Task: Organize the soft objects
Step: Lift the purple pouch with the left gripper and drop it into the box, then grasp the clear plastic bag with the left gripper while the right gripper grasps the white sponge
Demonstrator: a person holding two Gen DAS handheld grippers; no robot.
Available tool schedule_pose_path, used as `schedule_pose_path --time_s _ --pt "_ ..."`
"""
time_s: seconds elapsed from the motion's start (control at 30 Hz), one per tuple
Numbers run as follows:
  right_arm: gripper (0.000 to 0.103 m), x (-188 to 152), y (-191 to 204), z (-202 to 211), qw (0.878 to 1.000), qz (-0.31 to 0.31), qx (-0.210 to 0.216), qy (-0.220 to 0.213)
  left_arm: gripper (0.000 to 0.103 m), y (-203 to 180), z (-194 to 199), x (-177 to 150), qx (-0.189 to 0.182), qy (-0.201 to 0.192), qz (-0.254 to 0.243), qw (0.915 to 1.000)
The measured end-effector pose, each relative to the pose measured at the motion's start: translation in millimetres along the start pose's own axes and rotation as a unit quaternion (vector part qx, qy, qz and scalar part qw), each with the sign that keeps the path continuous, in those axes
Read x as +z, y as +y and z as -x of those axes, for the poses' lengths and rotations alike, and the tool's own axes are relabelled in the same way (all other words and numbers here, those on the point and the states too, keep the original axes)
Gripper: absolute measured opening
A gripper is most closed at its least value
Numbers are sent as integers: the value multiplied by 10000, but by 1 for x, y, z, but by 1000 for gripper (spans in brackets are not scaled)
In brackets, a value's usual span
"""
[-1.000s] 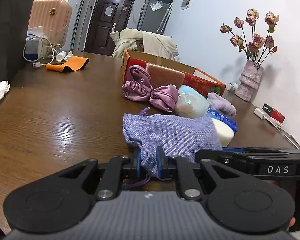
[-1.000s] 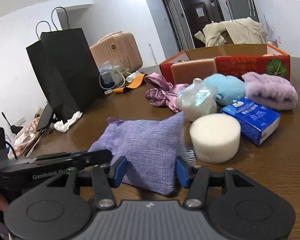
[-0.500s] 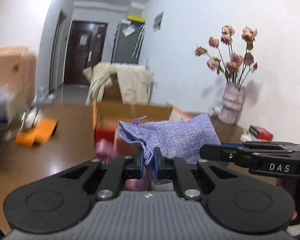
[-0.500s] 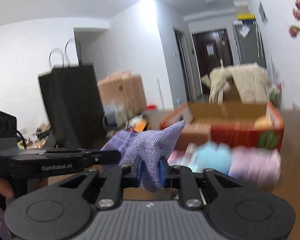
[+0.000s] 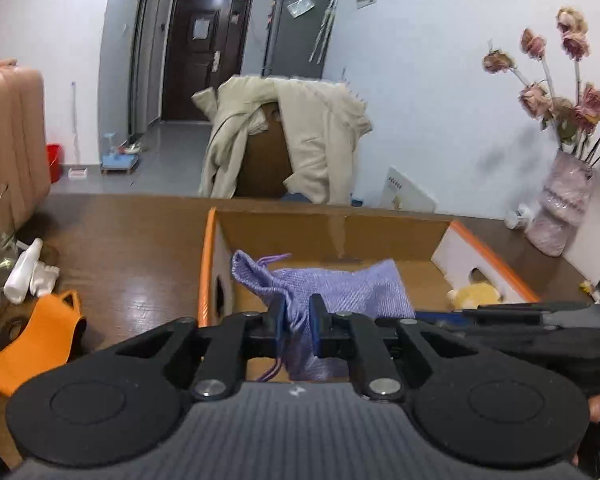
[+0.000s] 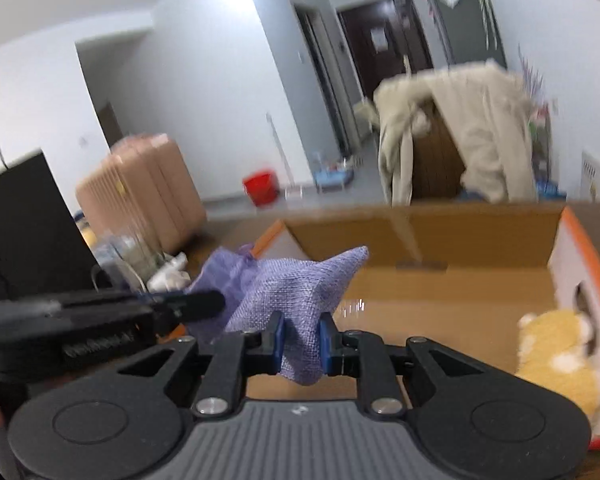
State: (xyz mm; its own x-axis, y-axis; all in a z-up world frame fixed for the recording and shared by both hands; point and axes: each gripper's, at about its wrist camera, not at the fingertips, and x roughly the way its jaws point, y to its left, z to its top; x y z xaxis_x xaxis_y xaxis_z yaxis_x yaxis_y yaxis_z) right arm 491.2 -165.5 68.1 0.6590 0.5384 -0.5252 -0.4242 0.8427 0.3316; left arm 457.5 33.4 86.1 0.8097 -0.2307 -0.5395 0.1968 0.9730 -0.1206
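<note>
left wrist: pouch (image 5: 340, 290) between fingers (image 5: 318, 326)

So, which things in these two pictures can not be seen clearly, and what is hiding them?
- Lower part of the purple pouch: left wrist view, hidden behind the left hand-held gripper.
- Yellow plush toy in the cardboard box: right wrist view, blurred; in the left wrist view the right hand-held gripper covers most of it.
- Near side of the box floor: both views, behind the gripper bodies.
- Flowers: left wrist view, cut off by the right edge.
</note>
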Motion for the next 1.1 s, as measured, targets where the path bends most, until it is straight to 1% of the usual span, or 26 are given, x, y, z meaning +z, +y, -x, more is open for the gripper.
schedule_pose_path --time_s 0.03,0.07,0.1,0.13,0.17,0.2,0.23,0.3,0.37,0.4,0.43,0.47,0.5,0.57,0.6,0.67,0.73,0.77,0.83,0.9,0.97,1.07,1.1 --pt "19 -2 -1 -7 9998 88 17 161 24 0 -2 -4 43 72 -149 9999" --pt "21 -3 -3 -10 9998 44 44 174 36 1 -2 -8 74 75 -163 9998" --pt "21 -3 -7 -13 9998 -53 79 202 63 1 -2 -11 80 106 -158 9998" --pt "24 -3 -9 -15 9995 -132 131 256 72 1 0 -13 27 111 -197 9997" --pt "38 -3 -12 -17 9991 -210 186 331 72 1 4 -13 9 8 -187 9998" --pt "46 -2 -12 -18 9988 -231 193 395 75 0 7 -11 7 -126 -171 9998" --pt "51 -3 -12 -17 9989 -204 145 388 77 -1 11 -11 21 -235 -201 9995" --pt "52 -3 -6 -11 9995 -54 114 305 79 -1 14 -8 221 -385 -187 9988" --pt "58 -2 -2 -2 9998 -13 79 172 79 2 20 -4 366 -512 -74 9980" --pt "59 -1 -2 3 10000 29 22 92 81 3 23 -2 439 -563 18 9974" --pt "63 0 1 10 9999 128 -71 -45 85 5 26 -1 535 -617 149 9966" --pt "67 1 3 19 9995 218 -171 -176 87 5 29 -1 619 -664 259 9955" --pt "68 1 8 28 9986 324 -284 -313 88 5 31 -1 667 -715 307 9947" --pt "70 1 16 48 9966 517 -368 -535 88 4 35 2 678 -785 252 9943" --pt "72 1 20 61 9951 546 -413 -718 88 3 38 4 674 -826 232 9940" --pt "83 -2 23 89 9917 459 -560 -1061 89 2 47 8 639 -927 237 9934" --pt "84 -7 27 113 9889 440 -638 -1272 91 -3 63 11 575 -1094 202 9921" --pt "84 -11 29 125 9880 447 -677 -1313 92 -6 71 12 548 -1196 142 9912" --pt "84 -22 35 150 9859 565 -745 -1387 97 -13 94 9 469 -1415 68 9888" --pt "84 -37 40 181 9845 641 -736 -1459 98 -17 116 4 405 -1495 6 9879" --pt "86 -57 43 210 9835 662 -742 -1512 98 -22 138 -7 425 -1564 -35 9868" --pt "88 -84 46 241 9820 697 -723 -1598 99 -28 174 -32 437 -1695 -92 9845" --pt "89 -93 46 247 9816 678 -738 -1626 102 -30 186 -43 379 -1798 -100 9829"
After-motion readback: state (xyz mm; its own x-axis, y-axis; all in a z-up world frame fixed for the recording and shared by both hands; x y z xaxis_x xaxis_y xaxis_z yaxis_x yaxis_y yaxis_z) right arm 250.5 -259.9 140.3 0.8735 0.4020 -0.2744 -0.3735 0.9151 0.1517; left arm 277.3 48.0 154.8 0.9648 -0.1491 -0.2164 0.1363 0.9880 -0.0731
